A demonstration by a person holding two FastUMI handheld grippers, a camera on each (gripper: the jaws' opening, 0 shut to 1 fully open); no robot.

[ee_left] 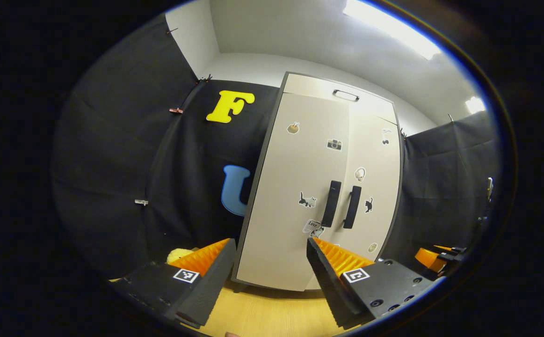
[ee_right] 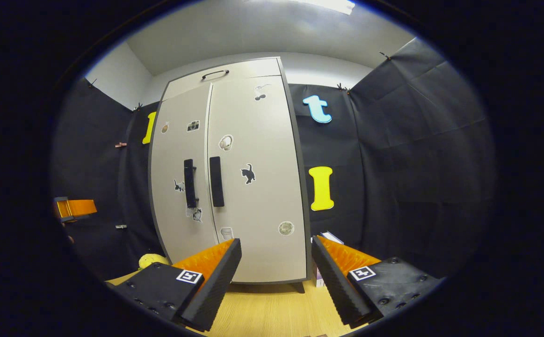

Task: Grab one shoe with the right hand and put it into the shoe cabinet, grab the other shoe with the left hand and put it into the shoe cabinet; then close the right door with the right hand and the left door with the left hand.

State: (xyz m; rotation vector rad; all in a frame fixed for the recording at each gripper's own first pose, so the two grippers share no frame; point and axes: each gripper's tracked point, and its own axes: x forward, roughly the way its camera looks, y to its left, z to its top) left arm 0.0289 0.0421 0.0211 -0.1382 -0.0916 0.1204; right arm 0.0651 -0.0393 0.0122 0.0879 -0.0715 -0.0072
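Both doors of the shoe cabinet (ee_left: 318, 187) are seen shut, left door (ee_left: 295, 192) and right door (ee_left: 374, 187) meeting flush at the paired dark handles (ee_left: 342, 205). The shoes are judged to be inside already, behind the doors; this cannot be confirmed. The task is judged done or nearly so.

The left gripper (ee_left: 269, 276) is held back from the cabinet front, fingers spread wide, nothing between them. It is pointed at the lower left door, apart from it. The right gripper (ee_right: 276, 276) is held likewise, fingers wide and empty, aimed at the lower right door (ee_right: 253, 178), not touching.

The right gripper is also glimpsed at the far right edge of the left gripper view (ee_left: 435, 257); the left one at the left edge of the right gripper view (ee_right: 73, 208).

A yellow soft object (ee_right: 152, 260) lies on the wooden floor (ee_right: 272, 309) left of the cabinet, a small box (ee_right: 321, 276) at its right foot. Neither blocks the doors. Stickers are scattered over both doors.
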